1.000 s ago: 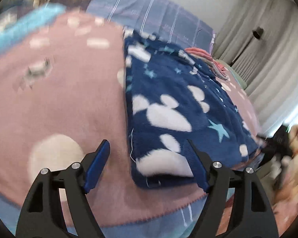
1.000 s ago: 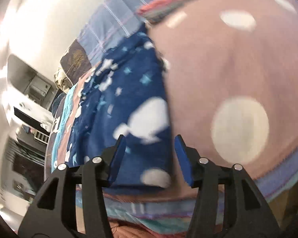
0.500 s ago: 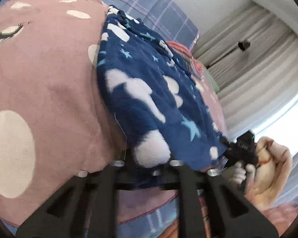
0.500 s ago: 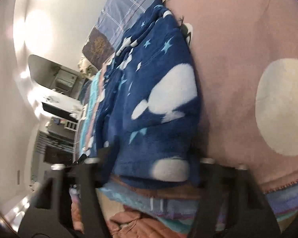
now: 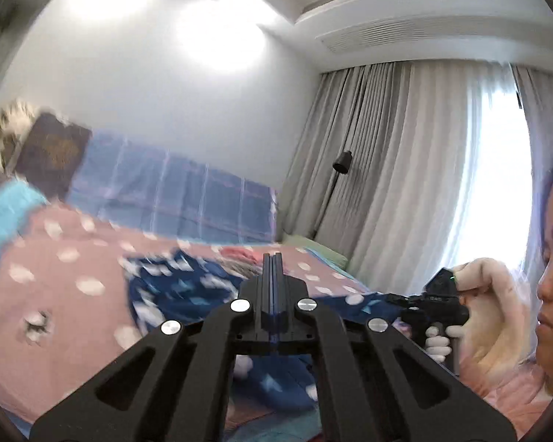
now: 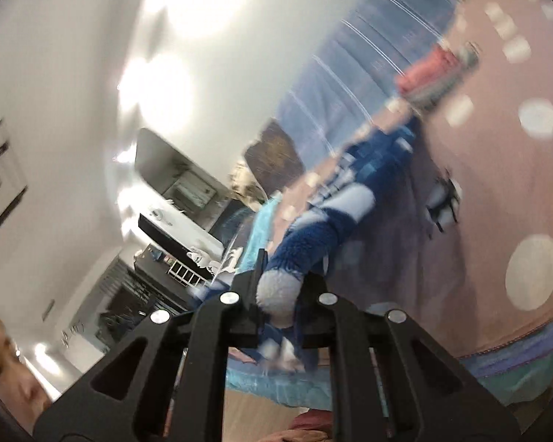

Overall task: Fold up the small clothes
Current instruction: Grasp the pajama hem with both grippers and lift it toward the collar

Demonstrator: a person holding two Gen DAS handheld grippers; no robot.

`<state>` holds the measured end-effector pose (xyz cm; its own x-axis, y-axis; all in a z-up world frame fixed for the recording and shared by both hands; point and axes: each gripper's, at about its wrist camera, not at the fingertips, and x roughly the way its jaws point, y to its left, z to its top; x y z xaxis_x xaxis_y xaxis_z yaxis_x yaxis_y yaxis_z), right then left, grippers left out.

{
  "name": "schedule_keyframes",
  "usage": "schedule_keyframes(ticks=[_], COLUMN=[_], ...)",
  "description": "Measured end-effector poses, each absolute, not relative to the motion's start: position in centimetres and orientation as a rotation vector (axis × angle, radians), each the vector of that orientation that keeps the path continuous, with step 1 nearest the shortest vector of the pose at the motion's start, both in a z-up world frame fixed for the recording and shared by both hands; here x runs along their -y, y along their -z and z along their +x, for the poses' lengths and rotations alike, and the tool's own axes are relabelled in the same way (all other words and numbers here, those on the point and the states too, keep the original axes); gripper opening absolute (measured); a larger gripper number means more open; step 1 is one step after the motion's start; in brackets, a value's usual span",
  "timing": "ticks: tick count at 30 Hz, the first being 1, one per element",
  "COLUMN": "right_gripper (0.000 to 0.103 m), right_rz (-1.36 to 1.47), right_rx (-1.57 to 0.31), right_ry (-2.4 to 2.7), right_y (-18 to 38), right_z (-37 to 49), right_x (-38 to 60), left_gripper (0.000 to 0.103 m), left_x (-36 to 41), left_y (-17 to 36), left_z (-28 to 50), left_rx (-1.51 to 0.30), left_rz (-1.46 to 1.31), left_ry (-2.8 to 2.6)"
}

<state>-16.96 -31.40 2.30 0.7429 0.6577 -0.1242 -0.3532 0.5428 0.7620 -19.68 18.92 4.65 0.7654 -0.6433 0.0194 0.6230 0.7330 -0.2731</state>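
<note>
A dark blue fleece garment with white blobs and pale stars lies on the pink dotted blanket, its near edge lifted off the bed. My left gripper is shut, and blue fleece hangs just beneath its jaws. In the right wrist view the garment runs up from the blanket into my right gripper. Its jaws are closing, with a bunched white-and-blue corner pressed between them. The right gripper, held by a gloved hand, also shows in the left wrist view, with the fleece stretched towards it.
A pile of red and pink clothes lies at the far side of the bed. A blue plaid cover rises behind the blanket. Curtains and a floor lamp stand to the right. The person's head is close on the right. A desk stands beyond the bed.
Both grippers have gone from open to shut on the garment's near corners. Both have risen and tilted up to level, pulling the near edge off the bed.
</note>
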Motion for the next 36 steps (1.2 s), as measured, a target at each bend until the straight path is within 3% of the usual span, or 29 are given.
schedule_keyframes(ticks=[1,3,5,11,16,18,19,20,23,30,36], right_gripper=[0.011,0.012,0.012,0.012,0.013,0.014,0.014,0.014,0.014,0.013,0.013], right_rz=[0.732,0.662,0.675,0.772,0.718,0.712,0.715,0.719,0.734,0.783,0.748], right_rx=[-0.419,-0.454,-0.508,-0.612,-0.609,-0.615,-0.617,-0.620,-0.624,-0.547,-0.439], right_ry=[-0.595,-0.524,-0.498,-0.440,-0.422,-0.421,-0.423,-0.425,-0.423,-0.455,-0.469], right_y=[-3.0,-3.1,-1.9,2.8,2.3,2.6,2.6,2.8,3.1,1.1,-1.8], right_z=[-17.7,-17.7,-16.1,-13.9,-14.3,-14.0,-13.8,-13.8,-13.8,-15.6,-19.5], right_x=[31.0,30.6,30.2,30.6,30.0,29.5,29.7,29.7,29.8,30.8,31.5], left_gripper=[0.002,0.042,0.054,0.056,0.063,0.060,0.049,0.012,0.012,0.011,0.011], left_x=[-19.1,-19.2,-19.1,-18.3,-18.4,-18.4,-18.4,-18.0,-16.7,-21.4,-20.6], left_y=[-4.6,-2.8,0.2,10.9,14.0,14.7,15.1,15.6,15.7,1.6,-1.7], left_z=[-19.8,-18.0,-15.0,-8.6,-7.8,-7.8,-7.7,-7.6,-8.0,-14.1,-17.9], left_rx=[-0.093,-0.200,-0.349,-0.776,-0.866,-0.875,-0.880,-0.912,-0.903,-0.381,-0.325], left_rz=[-0.269,-0.269,-0.265,-0.303,-0.350,-0.379,-0.395,-0.440,-0.478,-0.506,-0.386], left_ry=[0.676,0.641,0.583,0.521,0.592,0.632,0.657,0.729,0.741,0.800,0.807])
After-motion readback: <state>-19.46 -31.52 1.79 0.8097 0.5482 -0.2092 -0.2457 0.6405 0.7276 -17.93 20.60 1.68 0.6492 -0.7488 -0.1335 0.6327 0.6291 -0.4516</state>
